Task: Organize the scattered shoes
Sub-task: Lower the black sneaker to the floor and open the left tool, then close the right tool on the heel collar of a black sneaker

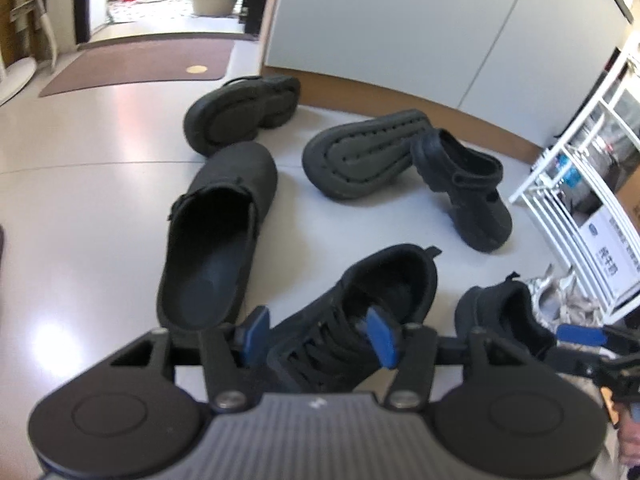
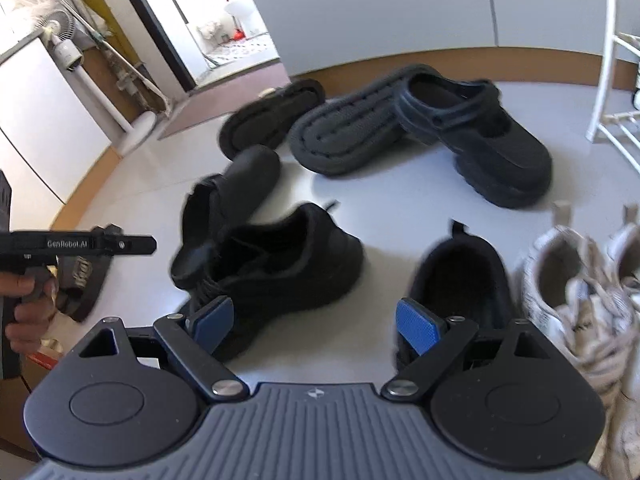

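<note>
The left gripper (image 1: 318,336), jaws spread around the tilted black sneaker (image 1: 352,316), may pinch only laces and drop it, while the right gripper (image 2: 314,322) hangs spread.

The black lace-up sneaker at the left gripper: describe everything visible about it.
The black lace-up sneaker is all black, with black laces, a dark fuzzy-looking lining and a heel pull tab. It sits upright on the pale floor, heel away from the camera. The left gripper straddles its laced front, blue pads either side; contact is unclear. Its partner sneaker stands apart, to its right.
</note>
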Demonstrator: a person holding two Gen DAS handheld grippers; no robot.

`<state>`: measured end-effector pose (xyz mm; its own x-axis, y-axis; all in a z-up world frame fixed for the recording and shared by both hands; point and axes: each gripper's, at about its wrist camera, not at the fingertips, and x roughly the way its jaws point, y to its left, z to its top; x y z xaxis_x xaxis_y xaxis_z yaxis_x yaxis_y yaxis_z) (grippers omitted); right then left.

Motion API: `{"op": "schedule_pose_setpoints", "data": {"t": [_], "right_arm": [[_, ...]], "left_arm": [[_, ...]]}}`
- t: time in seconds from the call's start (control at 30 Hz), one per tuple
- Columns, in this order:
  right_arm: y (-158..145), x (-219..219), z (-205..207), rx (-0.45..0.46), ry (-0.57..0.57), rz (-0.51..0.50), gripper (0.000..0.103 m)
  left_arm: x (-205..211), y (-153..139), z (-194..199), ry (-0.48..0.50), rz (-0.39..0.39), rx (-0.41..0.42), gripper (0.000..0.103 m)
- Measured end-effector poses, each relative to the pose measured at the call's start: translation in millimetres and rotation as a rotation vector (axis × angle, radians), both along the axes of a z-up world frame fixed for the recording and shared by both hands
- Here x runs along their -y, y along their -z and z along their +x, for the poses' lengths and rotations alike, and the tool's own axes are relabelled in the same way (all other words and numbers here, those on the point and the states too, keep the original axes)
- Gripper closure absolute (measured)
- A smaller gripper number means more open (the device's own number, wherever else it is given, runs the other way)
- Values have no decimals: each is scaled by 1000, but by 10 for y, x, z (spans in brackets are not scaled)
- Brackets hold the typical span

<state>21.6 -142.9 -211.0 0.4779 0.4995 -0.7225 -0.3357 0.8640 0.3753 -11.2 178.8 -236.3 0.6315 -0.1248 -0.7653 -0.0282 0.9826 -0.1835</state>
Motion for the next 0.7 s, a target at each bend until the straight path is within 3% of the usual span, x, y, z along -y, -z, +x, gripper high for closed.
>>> {"op": "schedule_pose_setpoints", "data": {"t": [0.1,0.23,0.33,0.47,0.57,0.7], "right_arm": [[14,-92,-25,-8,-15,0,11],[33,-214,-58,-19,-35,-1,11],[48,-305,-82,-28,-49,-1,11],[93,-410,-73,-32,-60,28,11],[227,-383,-28,-7,-38,85,11],[404,-398,9,-92,-25,81,11]], "left_arm": [[-24,67,-74,31,23,-24,42],[-158,99,-125,3,21,-59,42],[-197,119,-170,-5,23,-48,32],[-287,250,-149,-30,-60,-4,30],[-308,309,-119,-30,-68,5,30],[-291,359,-76,1,-44,-16,29]]}}
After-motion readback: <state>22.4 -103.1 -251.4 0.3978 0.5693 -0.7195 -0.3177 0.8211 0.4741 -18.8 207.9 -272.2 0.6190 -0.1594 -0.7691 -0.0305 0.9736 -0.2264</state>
